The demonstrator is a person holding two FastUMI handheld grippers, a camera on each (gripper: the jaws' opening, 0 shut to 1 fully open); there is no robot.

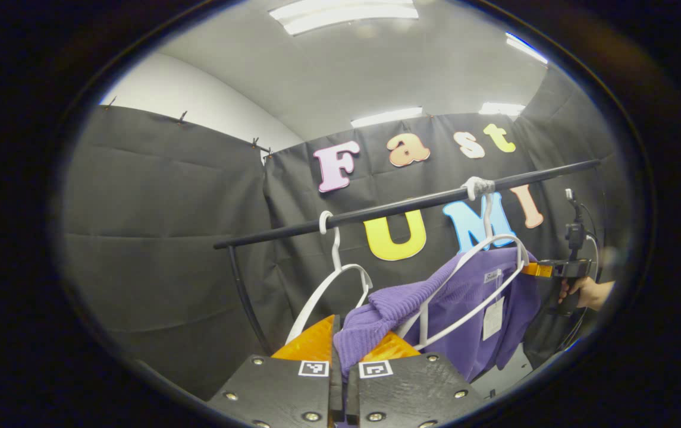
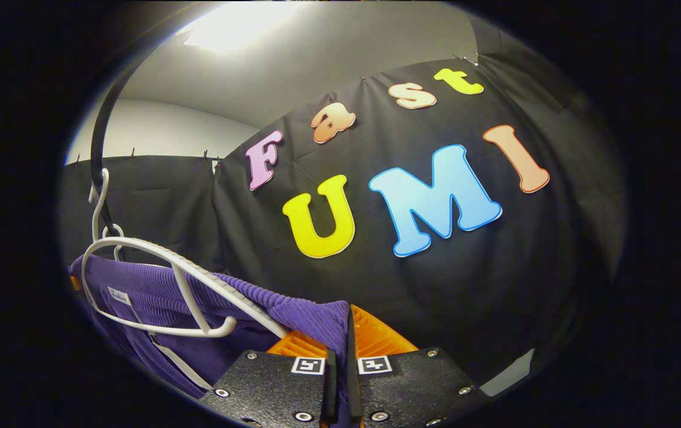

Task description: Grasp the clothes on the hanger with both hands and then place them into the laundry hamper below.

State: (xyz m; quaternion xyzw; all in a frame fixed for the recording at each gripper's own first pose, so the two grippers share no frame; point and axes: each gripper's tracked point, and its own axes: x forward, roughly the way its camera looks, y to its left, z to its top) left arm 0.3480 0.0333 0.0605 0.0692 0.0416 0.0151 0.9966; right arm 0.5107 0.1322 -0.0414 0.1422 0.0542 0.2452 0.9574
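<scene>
Both your grippers are clamped on the purple sweater [image 1: 471, 309]: left gripper [image 1: 343, 356] pinches one edge, right gripper [image 2: 349, 342] the other, beside the hanger [image 2: 162, 279].

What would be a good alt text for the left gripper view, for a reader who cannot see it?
The left gripper is shut on one shoulder of a purple sweater that hangs on a white hanger from a black rail. At the far shoulder, the right gripper, held by a hand, meets the sweater; an empty white hanger hangs nearby.
</scene>
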